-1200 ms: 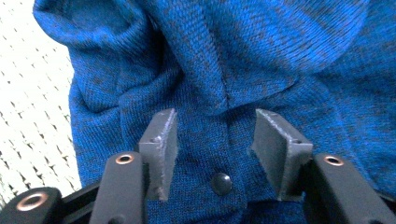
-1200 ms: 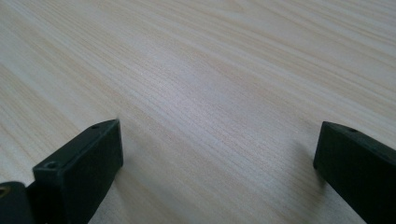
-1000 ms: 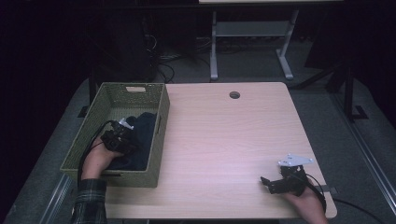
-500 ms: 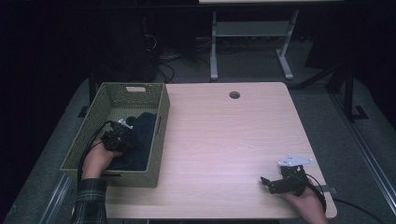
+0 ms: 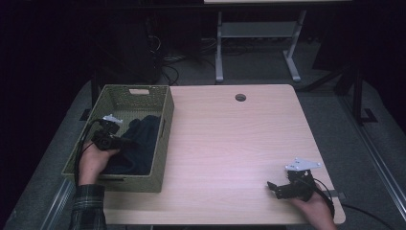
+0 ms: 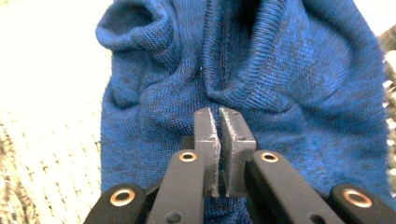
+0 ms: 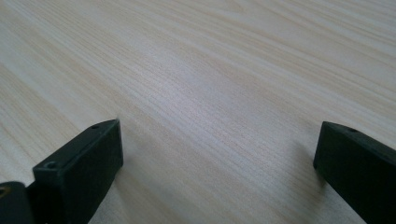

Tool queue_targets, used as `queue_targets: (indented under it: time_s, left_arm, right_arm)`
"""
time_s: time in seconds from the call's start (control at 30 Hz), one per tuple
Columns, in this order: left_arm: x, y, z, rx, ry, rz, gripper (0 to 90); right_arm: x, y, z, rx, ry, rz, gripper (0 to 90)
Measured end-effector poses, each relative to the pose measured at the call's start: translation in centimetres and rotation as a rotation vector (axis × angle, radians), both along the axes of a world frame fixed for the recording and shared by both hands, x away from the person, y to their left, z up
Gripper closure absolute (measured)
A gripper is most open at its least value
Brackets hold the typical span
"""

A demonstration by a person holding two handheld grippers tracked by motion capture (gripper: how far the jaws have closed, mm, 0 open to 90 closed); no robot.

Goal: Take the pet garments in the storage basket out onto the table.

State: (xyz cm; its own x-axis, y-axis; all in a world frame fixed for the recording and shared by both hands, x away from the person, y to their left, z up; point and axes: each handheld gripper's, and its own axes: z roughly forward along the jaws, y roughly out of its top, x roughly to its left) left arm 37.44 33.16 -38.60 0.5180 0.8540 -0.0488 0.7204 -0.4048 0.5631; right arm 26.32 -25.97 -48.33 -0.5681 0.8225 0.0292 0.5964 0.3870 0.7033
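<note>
Item: dark blue knitted garment (image 6: 261,74), soft wool-like knit with ribbed bands and a raised seam, lying crumpled in loose folds inside the olive-green woven rectangular basket (image 5: 143,92). The basket sits at the left edge of the light wood-grain worktop (image 5: 230,143); it has slanted walls and a cut-out handle slot in its far wall.

Left hand-held gripper (image 6: 218,140): I see its two black jaws drawn together to a hairline gap, tips pressed down into the knit just below a ribbed fold. Whether a pinch of fabric sits between the pads I cannot tell; I judge it likely, since the cloth puckers toward the tips. In the high view this left hand-held gripper (image 5: 111,139) sits low in the basket over the garment.

Right hand-held gripper (image 5: 282,188): jaws spread wide, holding nothing, near the worktop's front right corner, well apart from the basket.

Step in hand, by my judgement: securing a grip on the garment to take it out. The next move calls for a straight lift, high enough for the limp, draping knit to clear the basket wall, then a carry over the bare worktop.
</note>
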Motion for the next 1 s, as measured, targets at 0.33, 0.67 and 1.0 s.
queue_targets:
  time_s: [0.33, 0.67, 1.0]
  left_arm:
    - [-1.0, 1.1, 2.4, -0.141, -0.138, 0.051, 86.0]
    - [-1.8, 0.6, 5.4, -0.234, -0.255, 0.037, 86.2]
    - [-2.3, 0.1, 8.1, -0.302, -0.327, 0.005, 86.4]
  right_arm:
    - [0.0, 0.0, 0.0, 0.000, 0.000, 0.000, 1.1]
    - [0.0, 0.0, 0.0, 0.000, 0.000, 0.000, 1.1]
    - [0.0, 0.0, 0.0, 0.000, 0.000, 0.000, 1.1]
